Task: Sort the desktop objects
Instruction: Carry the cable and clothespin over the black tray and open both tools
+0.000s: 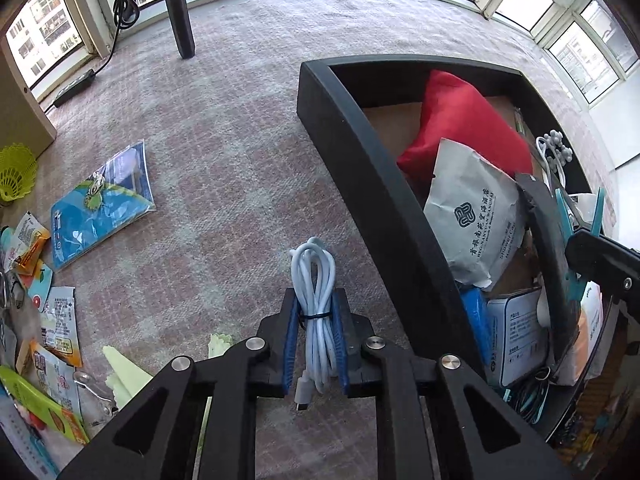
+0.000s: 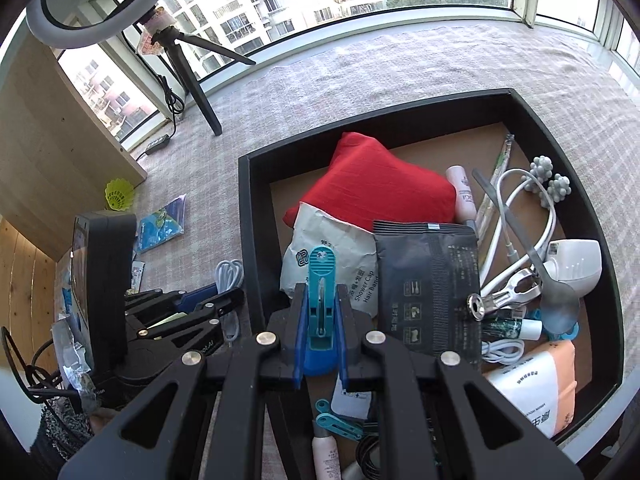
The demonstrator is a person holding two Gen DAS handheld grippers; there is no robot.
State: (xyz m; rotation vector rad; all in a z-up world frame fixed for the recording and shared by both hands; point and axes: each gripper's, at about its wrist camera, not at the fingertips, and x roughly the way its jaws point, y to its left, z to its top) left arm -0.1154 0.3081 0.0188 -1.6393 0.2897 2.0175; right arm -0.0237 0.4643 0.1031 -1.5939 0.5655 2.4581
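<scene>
My left gripper [image 1: 316, 298] is shut on a bundled white cable [image 1: 316, 280], tied with a black band, just above the checked cloth and left of the black box's wall [image 1: 360, 152]. In the right wrist view the same gripper [image 2: 224, 296] and cable [image 2: 229, 274] sit just outside the box's left wall [image 2: 250, 220]. My right gripper [image 2: 320, 300] is shut on a teal clothes peg [image 2: 321, 268], held upright over the box's near left part. In the left wrist view that peg [image 1: 598, 208] pokes up at the right edge.
The box holds a red pouch [image 2: 376, 184], a white shower cap packet [image 2: 324, 240], a black sachet [image 2: 428, 280], a massager, tubes and tissues. A blue booklet [image 1: 104, 204], a yellow shuttlecock [image 1: 16, 176] and snack packets [image 1: 52, 344] lie on the cloth at left. A tripod leg [image 1: 180, 12] stands at the back.
</scene>
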